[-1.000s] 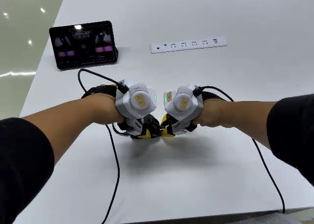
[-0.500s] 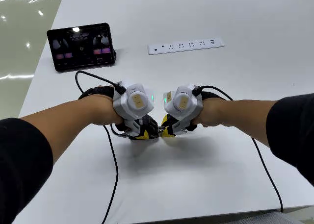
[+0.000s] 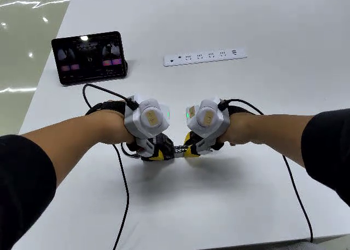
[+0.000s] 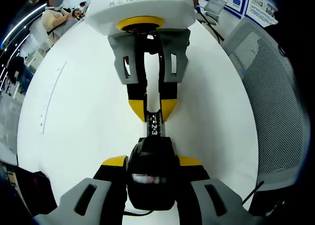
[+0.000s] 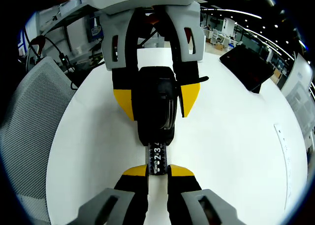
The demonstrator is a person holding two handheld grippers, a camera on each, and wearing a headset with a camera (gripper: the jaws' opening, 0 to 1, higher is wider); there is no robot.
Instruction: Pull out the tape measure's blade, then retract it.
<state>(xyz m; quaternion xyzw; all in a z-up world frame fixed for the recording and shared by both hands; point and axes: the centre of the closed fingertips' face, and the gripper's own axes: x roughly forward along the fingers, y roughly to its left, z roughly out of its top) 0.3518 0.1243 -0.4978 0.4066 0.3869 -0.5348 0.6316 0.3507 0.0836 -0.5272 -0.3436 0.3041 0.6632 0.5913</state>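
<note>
My left gripper (image 4: 151,162) is clamped on the tape measure case (image 4: 150,185), my right gripper (image 5: 157,173) pinching the short exposed blade (image 5: 157,157) just right of it.

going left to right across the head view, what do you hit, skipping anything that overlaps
tablet → left gripper, shut on the tape measure case → short pulled-out stretch of blade → right gripper, shut on the blade
</note>
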